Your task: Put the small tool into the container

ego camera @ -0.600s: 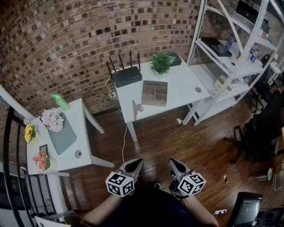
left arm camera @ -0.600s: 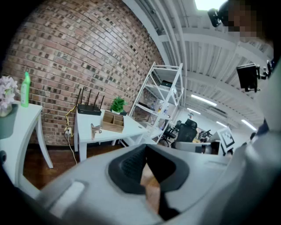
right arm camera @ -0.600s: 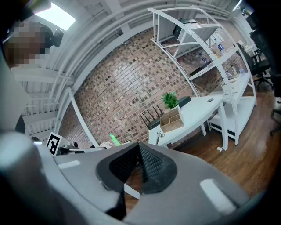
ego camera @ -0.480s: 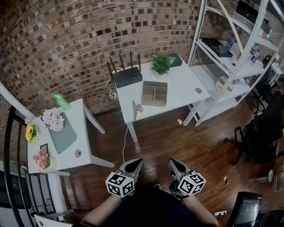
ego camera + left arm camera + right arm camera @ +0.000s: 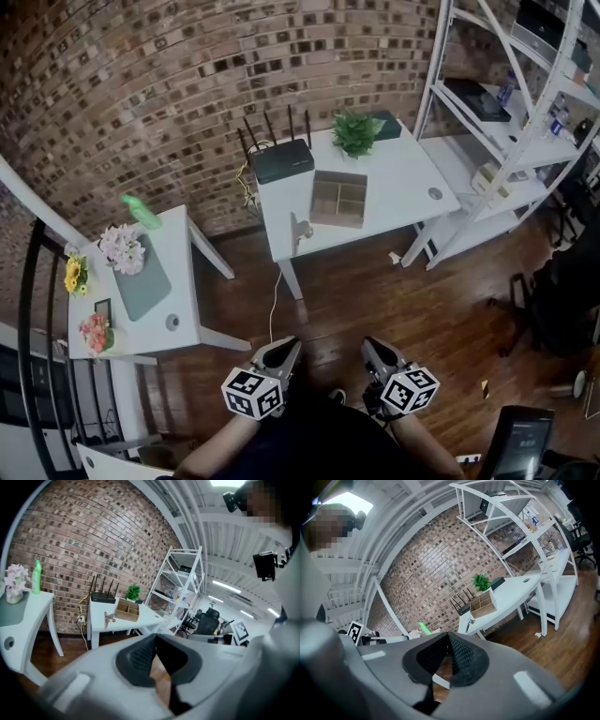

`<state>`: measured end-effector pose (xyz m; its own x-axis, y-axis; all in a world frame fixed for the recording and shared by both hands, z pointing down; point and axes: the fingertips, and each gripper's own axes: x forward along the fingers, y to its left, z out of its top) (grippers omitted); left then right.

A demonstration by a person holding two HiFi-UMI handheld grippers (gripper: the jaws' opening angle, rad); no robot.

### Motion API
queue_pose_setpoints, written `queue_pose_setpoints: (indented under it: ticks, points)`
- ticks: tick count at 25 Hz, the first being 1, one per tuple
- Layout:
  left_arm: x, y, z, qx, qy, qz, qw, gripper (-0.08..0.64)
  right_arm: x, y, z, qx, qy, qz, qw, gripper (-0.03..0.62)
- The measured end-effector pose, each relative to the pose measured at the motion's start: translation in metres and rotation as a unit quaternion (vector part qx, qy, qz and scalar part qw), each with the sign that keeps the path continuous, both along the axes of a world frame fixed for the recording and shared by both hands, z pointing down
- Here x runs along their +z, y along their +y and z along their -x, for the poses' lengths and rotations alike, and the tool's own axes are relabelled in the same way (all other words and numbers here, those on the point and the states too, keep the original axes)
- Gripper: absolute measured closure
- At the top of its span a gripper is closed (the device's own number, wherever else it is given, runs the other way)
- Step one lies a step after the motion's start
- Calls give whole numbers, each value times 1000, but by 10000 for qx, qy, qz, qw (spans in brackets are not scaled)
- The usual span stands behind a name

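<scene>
A wooden container [image 5: 338, 199] with compartments lies on the white table [image 5: 394, 202] by the brick wall. A small metal tool [image 5: 300, 228] sits at that table's front left edge. Both show far off in the left gripper view, container [image 5: 127, 609] and tool [image 5: 109, 618], and in the right gripper view, container [image 5: 483, 604] and tool [image 5: 471, 620]. My left gripper [image 5: 286, 346] and right gripper [image 5: 372, 346] hang low over the wood floor, well short of the table, side by side. Both are shut with nothing between the jaws.
A black router [image 5: 284, 159] and a green plant [image 5: 355, 131] stand at the table's back. A smaller white table [image 5: 178, 281] at the left carries flowers [image 5: 122, 248], a green bottle [image 5: 142, 212] and a grey mat. A white shelf rack [image 5: 511, 141] stands at the right.
The head view has shifted, so both tables sit a little further right and lower in the picture. Both grippers keep their places, still shut.
</scene>
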<state>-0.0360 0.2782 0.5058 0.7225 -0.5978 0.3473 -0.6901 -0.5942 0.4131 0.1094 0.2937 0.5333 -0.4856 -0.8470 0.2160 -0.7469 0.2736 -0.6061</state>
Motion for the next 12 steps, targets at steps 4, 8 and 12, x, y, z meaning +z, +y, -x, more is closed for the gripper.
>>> queue_pose_setpoints:
  ticks: [4, 8, 12]
  points:
    - [4, -35, -11, 217, 64, -14, 9997, 555, 6, -30, -7, 191, 55, 41, 9998, 581]
    - [8, -93, -25, 529, 245, 3, 9983, 555, 6, -73, -21, 530, 261, 94, 9982, 581]
    - [3, -166, -30, 806, 186, -211, 9964, 555, -3, -138, -23, 734, 437, 67, 9963, 581]
